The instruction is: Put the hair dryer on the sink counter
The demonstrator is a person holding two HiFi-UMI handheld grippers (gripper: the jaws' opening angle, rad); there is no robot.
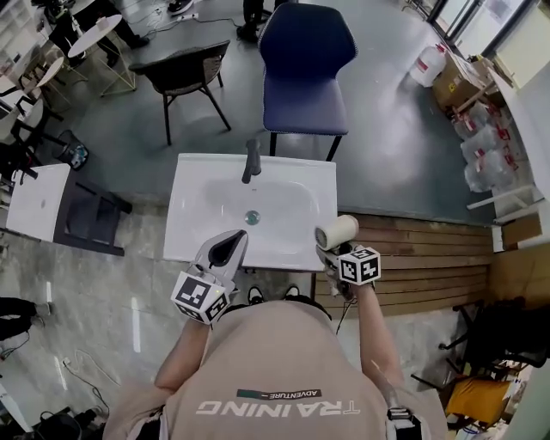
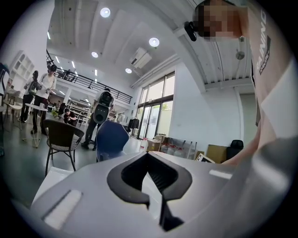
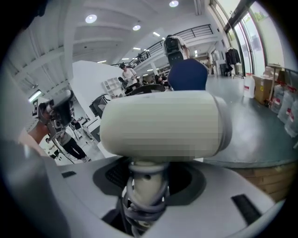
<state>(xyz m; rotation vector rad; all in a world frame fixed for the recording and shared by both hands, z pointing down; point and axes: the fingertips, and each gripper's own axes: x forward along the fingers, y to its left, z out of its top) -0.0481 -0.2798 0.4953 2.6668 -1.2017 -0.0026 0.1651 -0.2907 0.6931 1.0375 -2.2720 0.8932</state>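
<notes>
Shirt [image 1: 277, 365] reads "TRAINING" w/ small "ADVENTURE" label, both upside down in head view.

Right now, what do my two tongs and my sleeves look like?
Both the left tongs and right tongs are broad, pale grey moulded shells with black ribbed pads lining their inner curves. Each carries a white cube printed with black square markers. You wear a beige short-sleeved T-shirt with pale lettering across it.

A large open workspace hall is shown. A white sink [image 1: 193, 245] is set on a bare grey floor [image 1: 387, 146] among chairs [image 1: 305, 77], cardboard boxes [image 1: 455, 82] and water jugs [image 1: 427, 64]. Tall windows [image 2: 156, 109], ceiling spotlights [image 2: 105, 12] and a railed gallery [image 2: 79, 80] are seen.
</notes>
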